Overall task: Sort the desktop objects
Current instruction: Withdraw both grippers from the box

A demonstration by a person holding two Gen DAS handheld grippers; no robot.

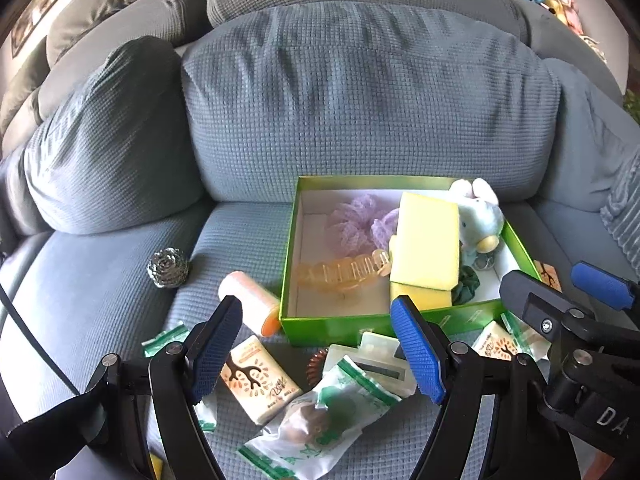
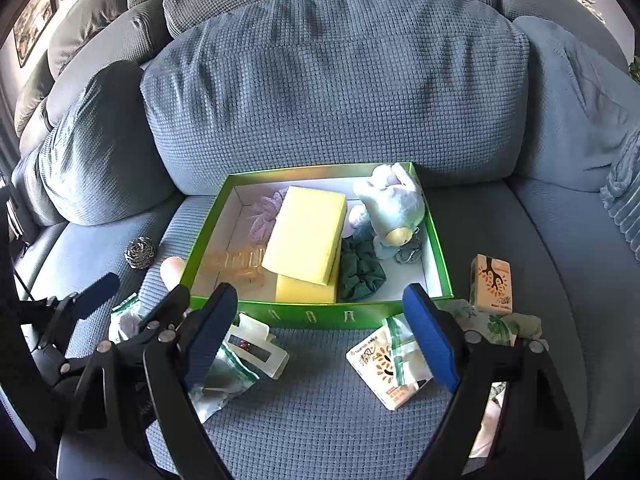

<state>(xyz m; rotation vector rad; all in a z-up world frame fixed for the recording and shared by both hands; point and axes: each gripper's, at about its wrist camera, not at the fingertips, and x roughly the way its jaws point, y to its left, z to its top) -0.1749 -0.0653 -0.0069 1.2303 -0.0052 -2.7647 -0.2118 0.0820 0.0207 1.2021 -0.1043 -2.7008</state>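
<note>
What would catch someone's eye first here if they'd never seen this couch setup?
The bright green box on the couch seat, with two stacked yellow sponges in its middle and a pale blue plush toy in its far right corner. Then the snack packets and small cartons scattered on the cushion in front of it.

A box [image 2: 320,314] is sitting on the sofa seat [image 2: 320,408], just before the back cushion [image 2: 332,80]. In it, one sponge [image 2: 304,234] is lying on another [image 2: 306,290], with a hair claw [image 2: 236,266] to their left, a scrunchie [image 2: 360,272] to their right, and a plush toy [image 2: 394,208] resting in the far right corner. Left of the box, a steel scourer [image 2: 140,252] is sitting well apart. Before the box, small packets [image 1: 316,424] and tissue packs [image 1: 260,380] are lying scattered, and another tissue pack [image 2: 492,282] is standing to its right.
</note>
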